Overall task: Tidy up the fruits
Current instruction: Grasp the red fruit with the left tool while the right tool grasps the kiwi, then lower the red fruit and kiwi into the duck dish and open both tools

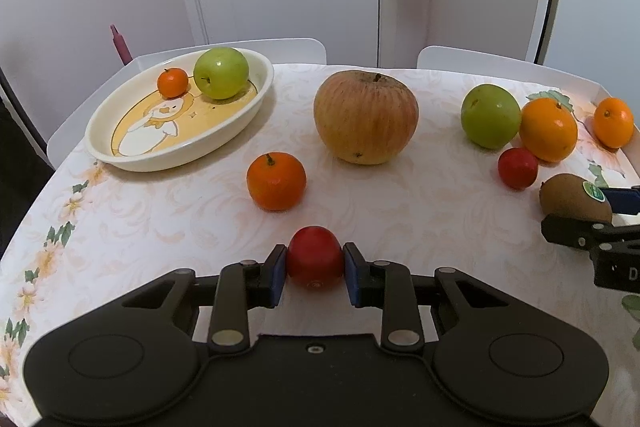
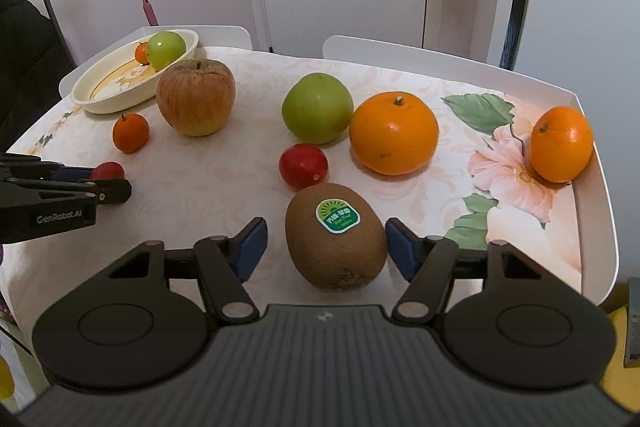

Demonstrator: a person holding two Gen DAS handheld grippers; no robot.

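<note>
My left gripper [image 1: 315, 269] is shut on a small red fruit [image 1: 315, 257], low over the table; it also shows in the right wrist view [image 2: 107, 171]. My right gripper [image 2: 326, 241] is open around a brown kiwi [image 2: 336, 237] with a green sticker; its pads stand apart from the kiwi's sides. The kiwi also shows in the left wrist view [image 1: 574, 201]. An oval cream dish [image 1: 132, 155] at the far left holds a green apple [image 1: 221, 73] and a tiny orange [image 1: 172, 82].
On the flowered tablecloth [image 1: 400, 195] lie a mandarin [image 1: 276, 181], a big streaked apple [image 1: 366, 117], a green apple [image 2: 317, 108], a second red fruit [image 2: 303, 165] and two oranges [image 2: 394, 133] [image 2: 561, 144]. White chair backs [image 1: 460, 57] and a door stand behind.
</note>
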